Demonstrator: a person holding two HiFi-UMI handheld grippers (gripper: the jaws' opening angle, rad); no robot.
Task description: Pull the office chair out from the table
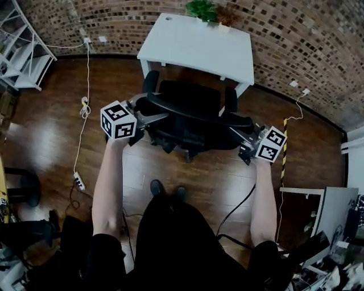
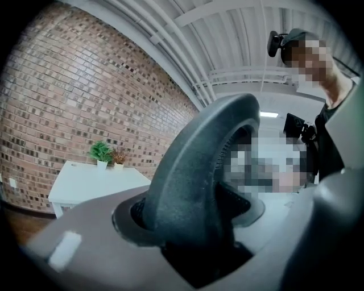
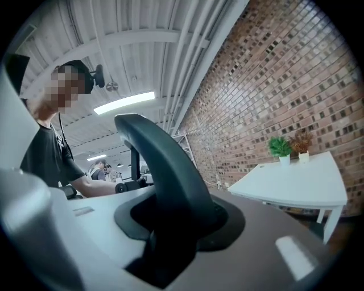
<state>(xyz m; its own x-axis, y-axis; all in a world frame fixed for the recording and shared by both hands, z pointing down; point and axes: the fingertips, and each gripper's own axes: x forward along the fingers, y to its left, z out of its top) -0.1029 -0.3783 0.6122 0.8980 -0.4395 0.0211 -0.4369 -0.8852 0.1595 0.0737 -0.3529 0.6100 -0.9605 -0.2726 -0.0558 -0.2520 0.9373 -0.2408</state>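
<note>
Head view: office chair (image 1: 193, 94) sits just in front of the white table (image 1: 193, 48), its seat up against the table's near edge and its back turned away from the table, toward the person (image 1: 170, 244) standing behind it. Left gripper (image 1: 149, 117) is at the end of the backrest rim (image 1: 187, 111) below the table's left corner. Right gripper (image 1: 243, 138) is at the rim's other end, below the table's right corner. Left gripper view: both jaws are pressed onto the thick dark curve of the rim, which fills the gap between them, with the table off to the left behind it. Right gripper view: same picture mirrored, jaws pinching the rim, table off to the right. Two small potted plants (image 1: 211, 11) stand at the table's far edge against the brick wall (image 1: 296, 40). Dark wooden floor (image 1: 51, 125) spreads out on the near side of the table.
</note>
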